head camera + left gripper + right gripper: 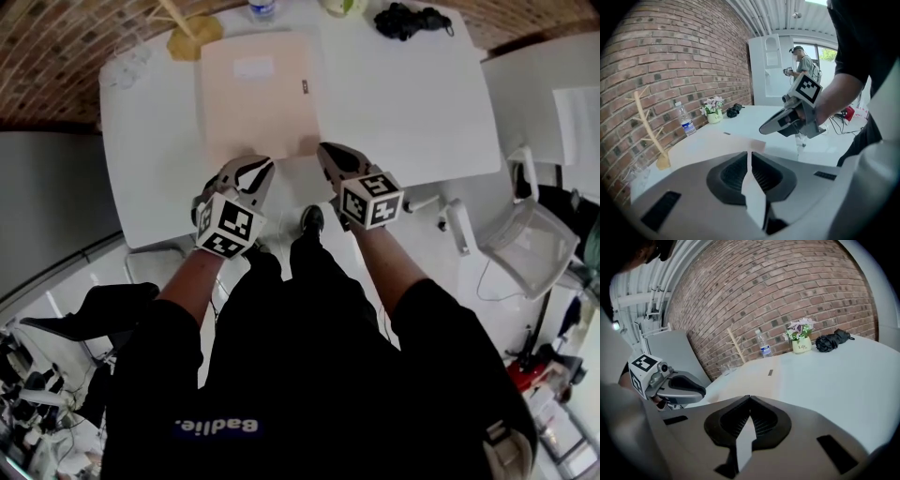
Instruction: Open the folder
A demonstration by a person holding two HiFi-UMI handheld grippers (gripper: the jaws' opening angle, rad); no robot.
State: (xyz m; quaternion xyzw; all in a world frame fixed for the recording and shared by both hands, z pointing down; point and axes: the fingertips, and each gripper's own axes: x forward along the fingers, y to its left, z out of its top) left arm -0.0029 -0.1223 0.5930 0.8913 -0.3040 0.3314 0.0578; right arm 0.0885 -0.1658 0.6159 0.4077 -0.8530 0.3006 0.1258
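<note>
Both forearms reach forward from a standing person in black. They hold the two tools side by side over the near edge of the white counter (412,103), angled forward and down. The marker cubes face up toward the head camera.

The left tool (251,171) points at the near left part of the folder (258,94). The right tool (328,152) sits just beside the folder's near right corner. Whether either tip touches the folder cannot be told.

In the left gripper view, the left tool (749,153) has its jaws all but closed, with only a hairline slit between them and nothing in it. In the right gripper view, the right tool (749,397) has its jaw tips meeting, and it is also empty.

The one folder is pale peach and lies flat and closed toward the far left of the counter. It carries a white label (253,67) whose writing is too small to read, and a small dark tab (305,86) by its right edge.

Along the far edge of the counter, by the brick wall, stand:
- one water bottle (764,348) with a blue label
- one flowerpot (801,345) whose print appears to read "Life"
- one black folded umbrella (834,340)
- one branch-shaped wooden stand (651,136)

The black shirt shows blue lettering (217,427) that looks like "Badlie."

A second person (802,63) stands far back in the left gripper view.
</note>
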